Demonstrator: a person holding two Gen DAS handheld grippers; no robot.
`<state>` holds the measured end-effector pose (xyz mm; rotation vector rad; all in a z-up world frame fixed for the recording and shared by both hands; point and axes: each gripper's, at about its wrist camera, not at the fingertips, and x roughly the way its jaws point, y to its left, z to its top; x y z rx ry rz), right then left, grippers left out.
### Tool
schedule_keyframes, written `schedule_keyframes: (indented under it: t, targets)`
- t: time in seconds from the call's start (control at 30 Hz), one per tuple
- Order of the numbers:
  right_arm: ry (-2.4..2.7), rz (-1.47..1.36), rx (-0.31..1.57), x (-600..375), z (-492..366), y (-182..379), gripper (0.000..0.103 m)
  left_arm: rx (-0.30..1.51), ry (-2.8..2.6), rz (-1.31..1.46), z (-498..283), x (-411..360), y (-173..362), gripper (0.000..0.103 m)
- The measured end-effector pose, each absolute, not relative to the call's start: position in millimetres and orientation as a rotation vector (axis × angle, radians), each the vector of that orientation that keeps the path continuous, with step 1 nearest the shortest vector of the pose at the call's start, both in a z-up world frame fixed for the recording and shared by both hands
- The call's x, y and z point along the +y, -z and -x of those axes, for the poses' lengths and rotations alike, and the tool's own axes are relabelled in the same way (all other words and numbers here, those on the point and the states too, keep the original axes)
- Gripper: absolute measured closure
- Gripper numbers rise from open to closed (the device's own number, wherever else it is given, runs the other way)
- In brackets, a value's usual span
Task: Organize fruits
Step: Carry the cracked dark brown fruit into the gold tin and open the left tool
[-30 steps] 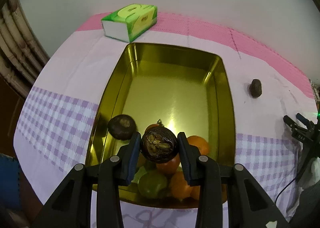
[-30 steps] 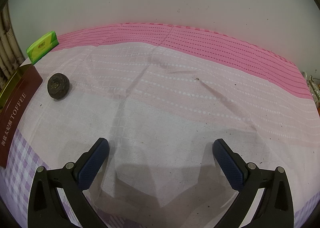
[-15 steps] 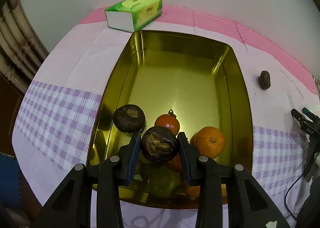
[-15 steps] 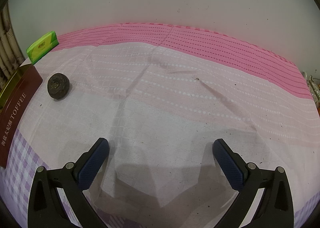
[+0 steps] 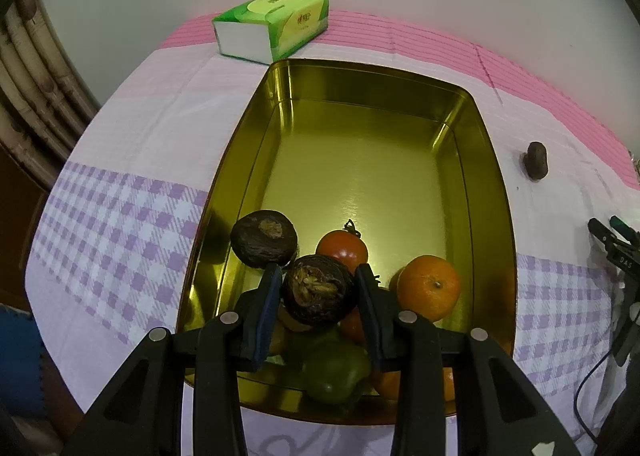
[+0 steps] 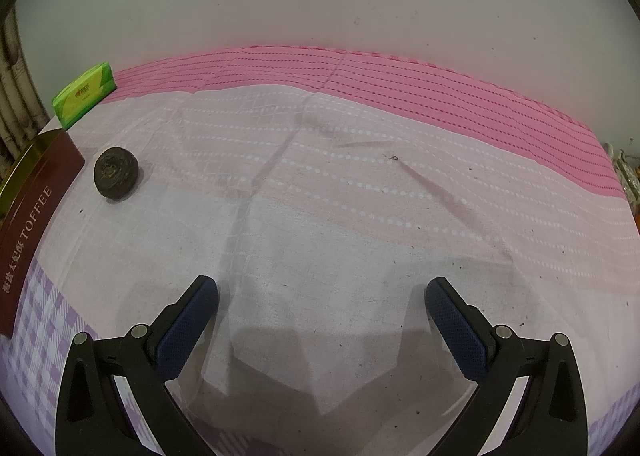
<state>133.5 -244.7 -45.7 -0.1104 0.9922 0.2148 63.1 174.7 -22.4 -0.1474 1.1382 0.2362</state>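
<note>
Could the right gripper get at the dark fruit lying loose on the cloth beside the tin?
Probably yes. The right gripper is open and empty, and bare tablecloth lies between it and the dark fruit. The fruit sits close to the tin's wall, which may crowd one finger.

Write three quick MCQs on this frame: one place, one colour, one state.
1. Where is the loose dark fruit that is outside the tin?
A. on the cloth beside the tin
B. on the tissue pack
C. in the right tongs

2. Tissue pack colour?
A. blue
B. green
C. red

3. Left tongs are:
A. wide open
B. out of view
C. shut on a dark fruit

Answers: 1 A, it lies on the cloth by the tin's wall; 2 B, green wrapper; 3 C, both pads press the fruit.
</note>
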Motion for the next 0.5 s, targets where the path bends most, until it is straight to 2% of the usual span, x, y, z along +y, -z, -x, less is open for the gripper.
schedule_keyframes:
  t: [0.27,0.43,0.5]
  targets:
    - [-0.219,0.115,1.026,-243,-138,45,0.0,1.135,-0.229,0.171,-63,177,22,0.067]
    - [-0.163,0.092,1.059,-243,-135,44,0.0,1.095,-0.223,0.175,-58,177,11,0.05]
    - [-0.143,0.084,1.066,-242,-135,44,0.0,1.081,-0.222,0.173,-56,176,7,0.046]
